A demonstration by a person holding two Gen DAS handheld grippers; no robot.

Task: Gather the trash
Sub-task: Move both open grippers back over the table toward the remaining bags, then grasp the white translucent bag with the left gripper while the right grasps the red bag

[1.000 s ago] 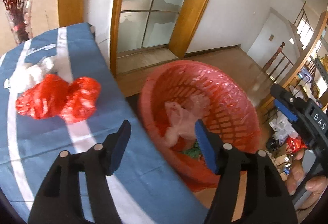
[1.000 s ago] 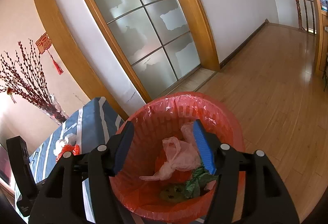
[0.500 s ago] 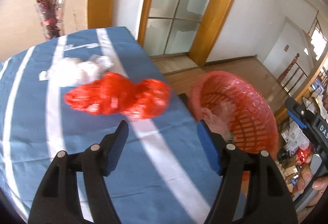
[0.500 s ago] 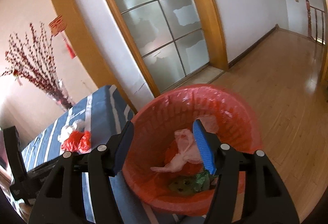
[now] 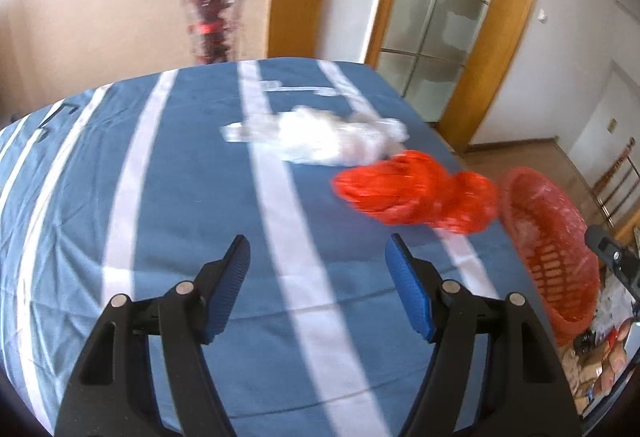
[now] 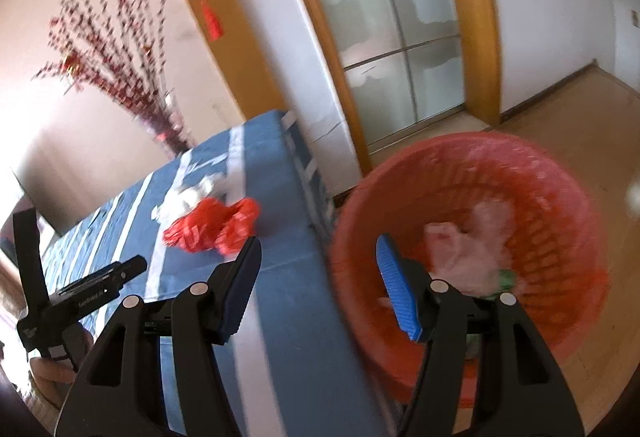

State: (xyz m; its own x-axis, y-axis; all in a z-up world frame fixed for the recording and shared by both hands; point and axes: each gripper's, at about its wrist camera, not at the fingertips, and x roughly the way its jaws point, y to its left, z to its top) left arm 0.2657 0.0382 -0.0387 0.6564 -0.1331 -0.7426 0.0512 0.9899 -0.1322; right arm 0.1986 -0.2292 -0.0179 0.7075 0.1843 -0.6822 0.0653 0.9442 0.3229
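Two hand-held grippers hang above a surface point(image 5: 168, 173) draped in a blue cloth with white stripes, where two pieces of trash lie near its far right corner. A crumpled red plastic bag point(image 5: 416, 193) sits close to the right edge, and a wad of clear and white plastic point(image 5: 320, 135) lies touching it on the side farther from that edge. The left gripper point(image 5: 318, 277) points down at bare cloth on the near side of both pieces, its blue-padded fingers point(image 5: 226, 287) spread apart with nothing between them. The right gripper point(image 6: 318, 277) straddles the surface's right edge, one finger over the cloth and the other over a red mesh basket point(image 6: 560, 205) lined with thin plastic; its fingers point(image 6: 398, 295) also stand apart and grip nothing. The basket stands on the wooden floor point(image 6: 600, 109) just beside that edge and already holds a pale pink bag point(image 6: 460, 249) and something green, too blurred to identify. A vase of red-berried branches point(image 5: 212, 1) stands beyond the far edge, near a frosted glass door point(image 6: 392, 29) in a wooden frame. A person's fingertips point(image 5: 618, 361) show at the lower right of the left view.
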